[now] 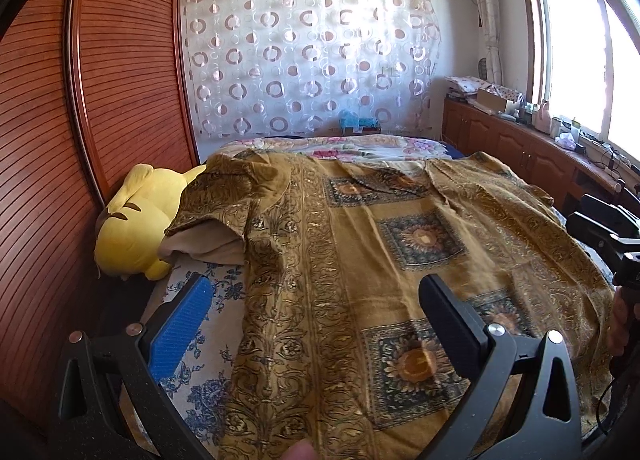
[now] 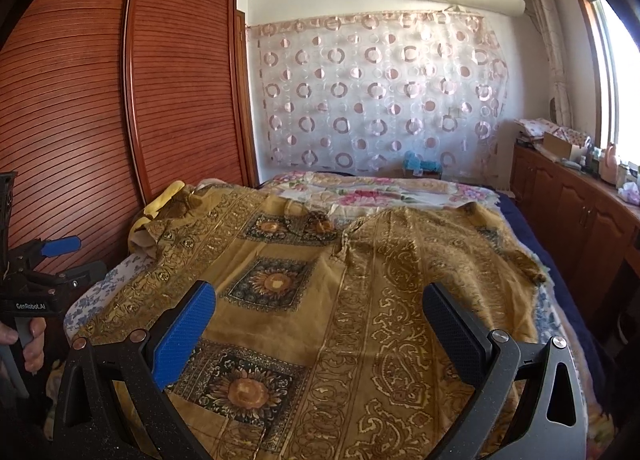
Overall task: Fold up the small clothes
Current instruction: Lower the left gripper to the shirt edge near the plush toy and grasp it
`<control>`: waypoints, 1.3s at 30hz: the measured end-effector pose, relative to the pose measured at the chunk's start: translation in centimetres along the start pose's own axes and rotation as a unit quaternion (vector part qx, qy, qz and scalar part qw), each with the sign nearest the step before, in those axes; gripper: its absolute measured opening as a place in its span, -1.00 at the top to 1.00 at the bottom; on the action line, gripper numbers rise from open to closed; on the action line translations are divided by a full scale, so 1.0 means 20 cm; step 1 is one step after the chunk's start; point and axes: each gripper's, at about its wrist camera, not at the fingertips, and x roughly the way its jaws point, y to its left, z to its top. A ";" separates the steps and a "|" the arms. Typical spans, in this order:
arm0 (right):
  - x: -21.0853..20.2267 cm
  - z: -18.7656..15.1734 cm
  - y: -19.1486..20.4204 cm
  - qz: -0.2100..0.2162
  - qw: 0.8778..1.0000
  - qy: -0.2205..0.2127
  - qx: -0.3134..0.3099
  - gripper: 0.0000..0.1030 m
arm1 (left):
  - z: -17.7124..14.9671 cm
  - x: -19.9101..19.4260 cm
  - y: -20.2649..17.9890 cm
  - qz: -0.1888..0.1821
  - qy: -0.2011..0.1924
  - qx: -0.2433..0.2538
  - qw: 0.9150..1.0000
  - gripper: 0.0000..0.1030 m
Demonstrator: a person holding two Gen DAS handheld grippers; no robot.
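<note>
Mustard-gold shirt [image 2: 320,300] — scrollwork bands, dark sunflower squares; yellow plush toy [image 1: 136,219]; blue-flowered white sheet [image 1: 208,340].

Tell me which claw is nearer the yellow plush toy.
Left. The left claw hangs open over the shirt's left edge, on the side where the yellow plush toy lies; the right claw is open farther right.
</note>
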 end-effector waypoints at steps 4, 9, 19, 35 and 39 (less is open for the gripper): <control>0.11 0.00 0.01 0.014 1.000 0.021 -0.007 -1.00 | 0.01 0.06 0.11 0.009 0.013 -0.003 1.000 -1.00; 0.27 0.01 0.02 0.043 0.997 0.057 -0.010 -1.00 | 0.04 0.15 0.23 0.055 0.027 0.010 0.998 -1.00; 0.41 0.11 0.08 0.064 0.994 0.084 -0.020 -1.00 | 0.13 0.34 0.56 0.030 0.059 -0.046 0.997 -1.00; 0.51 0.12 0.19 0.057 0.989 0.113 -0.077 -1.00 | 0.25 0.73 0.91 -0.026 0.153 -0.149 0.976 -0.52; 0.53 0.10 0.21 0.062 0.987 0.128 -0.079 -1.00 | 0.24 0.80 0.96 -0.037 0.175 -0.186 0.966 -0.33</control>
